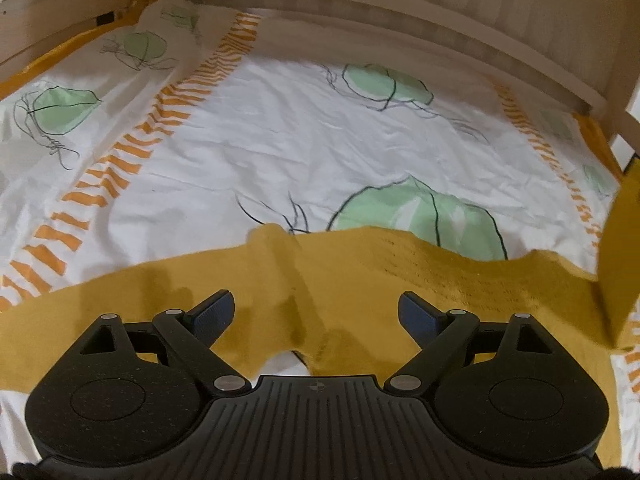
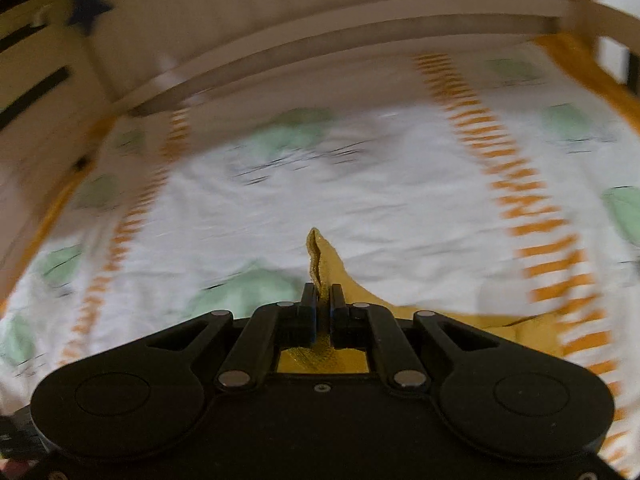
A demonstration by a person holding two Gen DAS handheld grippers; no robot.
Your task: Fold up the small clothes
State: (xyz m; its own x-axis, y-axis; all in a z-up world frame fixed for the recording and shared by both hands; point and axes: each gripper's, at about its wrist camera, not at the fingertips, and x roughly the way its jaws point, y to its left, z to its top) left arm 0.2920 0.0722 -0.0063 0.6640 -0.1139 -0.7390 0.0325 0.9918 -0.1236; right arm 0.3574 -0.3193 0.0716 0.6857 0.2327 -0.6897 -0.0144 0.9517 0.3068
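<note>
A mustard-yellow knit garment (image 1: 360, 280) lies spread across the near part of the bed, its right end lifted upright at the frame's right edge. My left gripper (image 1: 316, 306) is open just above the garment, fingers wide apart, holding nothing. My right gripper (image 2: 322, 298) is shut on an edge of the same garment (image 2: 320, 256), which sticks up between the fingers and trails off to the lower right. The right wrist view is motion-blurred.
The bed sheet (image 1: 280, 132) is white with green leaf prints and orange striped bands. A pale wooden bed rail (image 1: 400, 12) runs along the far side and right end. A bunched sheet corner (image 1: 168, 24) sits at the far left.
</note>
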